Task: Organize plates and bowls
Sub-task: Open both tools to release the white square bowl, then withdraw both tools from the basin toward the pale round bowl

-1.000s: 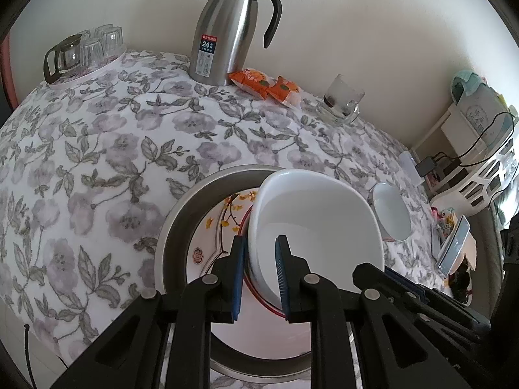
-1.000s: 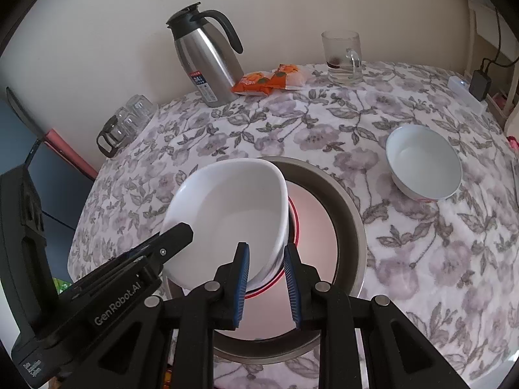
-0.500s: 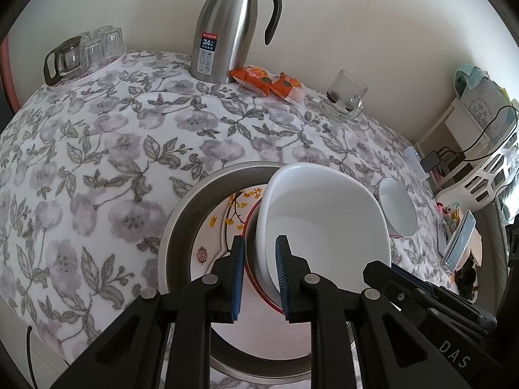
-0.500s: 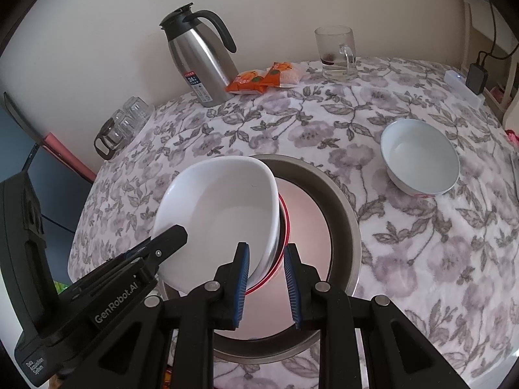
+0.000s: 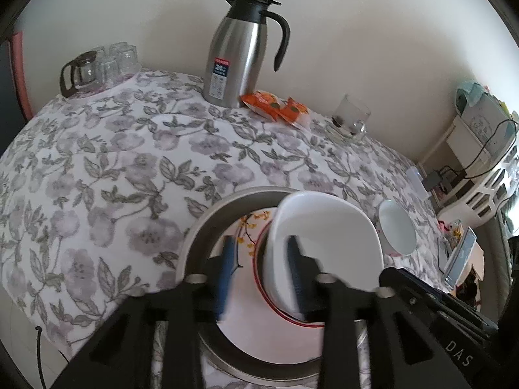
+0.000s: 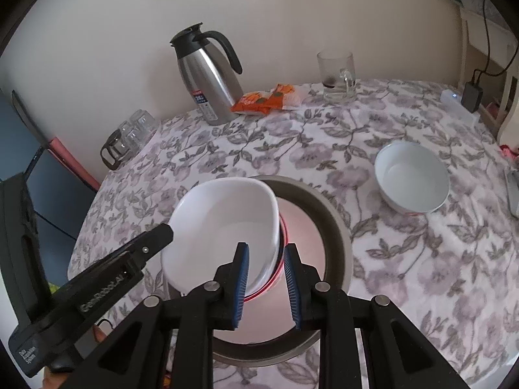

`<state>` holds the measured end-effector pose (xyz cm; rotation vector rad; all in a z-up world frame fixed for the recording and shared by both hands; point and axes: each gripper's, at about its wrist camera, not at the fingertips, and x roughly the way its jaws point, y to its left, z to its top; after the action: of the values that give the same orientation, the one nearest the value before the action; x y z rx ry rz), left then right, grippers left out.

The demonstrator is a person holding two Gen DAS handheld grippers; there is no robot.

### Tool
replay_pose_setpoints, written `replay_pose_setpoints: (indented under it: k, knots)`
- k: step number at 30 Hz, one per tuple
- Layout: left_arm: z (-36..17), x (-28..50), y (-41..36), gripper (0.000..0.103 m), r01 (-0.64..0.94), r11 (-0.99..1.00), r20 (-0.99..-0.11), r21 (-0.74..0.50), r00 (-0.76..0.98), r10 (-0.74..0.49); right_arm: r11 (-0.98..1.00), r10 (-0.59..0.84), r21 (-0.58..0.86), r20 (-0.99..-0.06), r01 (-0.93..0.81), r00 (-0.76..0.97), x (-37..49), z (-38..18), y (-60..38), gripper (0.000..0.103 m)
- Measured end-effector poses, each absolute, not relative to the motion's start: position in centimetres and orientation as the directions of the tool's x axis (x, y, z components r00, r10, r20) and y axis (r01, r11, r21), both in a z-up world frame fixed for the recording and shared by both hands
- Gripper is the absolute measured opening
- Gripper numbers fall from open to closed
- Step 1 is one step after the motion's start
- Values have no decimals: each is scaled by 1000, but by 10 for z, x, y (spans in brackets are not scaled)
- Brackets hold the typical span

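Note:
A white squarish bowl (image 5: 327, 236) rests tilted on red-rimmed plates (image 5: 285, 314) stacked in a round metal basin (image 5: 207, 223). My left gripper (image 5: 259, 272) is open, its fingers astride the bowl's near rim. In the right wrist view the same bowl (image 6: 223, 223) sits in the basin (image 6: 337, 236), and my right gripper (image 6: 264, 278) is open, its fingers astride the bowl's right rim. A second round white bowl (image 6: 412, 181) stands alone on the table to the right, also seen in the left wrist view (image 5: 397, 231).
A steel thermos jug (image 5: 240, 55), orange snack packets (image 5: 275, 107), a glass mug (image 5: 350, 120) and a tray of upturned glasses (image 5: 97, 68) stand along the table's far edge by the wall. A white shelf unit with cables (image 5: 480, 162) stands at the right.
Both grippers have opened and let go of the white bowl's rim; the bowl now rests in the basin. Both grippers have pulled back slightly.

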<state>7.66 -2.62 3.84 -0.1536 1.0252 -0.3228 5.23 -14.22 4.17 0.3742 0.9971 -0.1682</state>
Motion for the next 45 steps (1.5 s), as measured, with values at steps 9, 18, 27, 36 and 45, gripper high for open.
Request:
replay_pose_setpoints:
  k: [9,18,27,36,45]
  knots:
    - [41,76,-19,60,140,963,-820,-232,505,-271,914,6,233,-827,332,563,47,46,-153,47]
    - [36,77,-11,76,91,975,-831,-202,512,-220,909,-4,232,-827,347,562,45,46,-156,68]
    - [32,76,-5,92,49,986,-835,-158,526,-160,899,-23,229,-828,374,561,42,43,-163,93]
    - [32,74,-6,96,46,988,-837,-144,527,-147,900,-27,230,-817,369,576,38,44,-167,103]
    - [45,73,-16,96,79,984,-805,-160,567,-176,899,-32,235,-807,371,589,33,43,-181,103]
